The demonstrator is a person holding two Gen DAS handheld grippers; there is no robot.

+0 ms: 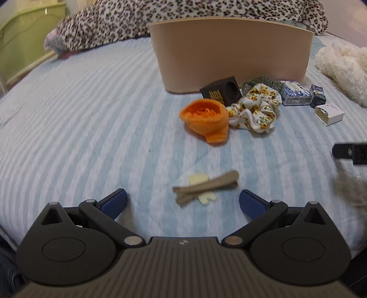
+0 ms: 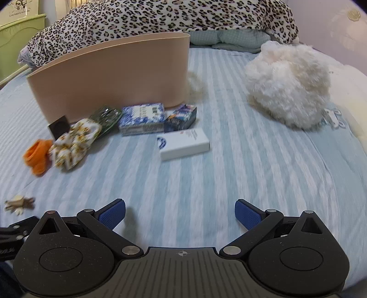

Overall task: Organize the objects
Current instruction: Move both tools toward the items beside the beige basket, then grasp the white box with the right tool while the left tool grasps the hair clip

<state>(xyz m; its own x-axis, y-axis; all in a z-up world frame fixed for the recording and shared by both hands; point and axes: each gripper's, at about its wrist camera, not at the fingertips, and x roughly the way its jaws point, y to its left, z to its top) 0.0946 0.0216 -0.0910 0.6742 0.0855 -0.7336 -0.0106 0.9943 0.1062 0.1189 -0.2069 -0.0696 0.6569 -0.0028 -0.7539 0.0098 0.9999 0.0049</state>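
Observation:
A beige bin [image 1: 231, 52] stands on the striped bed; it also shows in the right wrist view [image 2: 110, 75]. In front of it lie an orange sock [image 1: 205, 120], a floral scrunchie [image 1: 257, 110], a dark cube [image 1: 221, 91], a blue-white box [image 1: 296, 92], a dark small box [image 1: 317, 96] and a white box [image 1: 329, 114]. Beige hair clips [image 1: 204, 186] lie just ahead of my open, empty left gripper [image 1: 183, 202]. My right gripper [image 2: 180, 213] is open and empty over bare bedding, with the white box [image 2: 183, 143] ahead.
A leopard-print blanket [image 2: 160, 18] is heaped behind the bin. A fluffy white item [image 2: 291, 84] lies at the right. A green headboard [image 1: 20, 39] is at the far left. The striped bedcover [image 2: 252, 172] spreads around the grippers.

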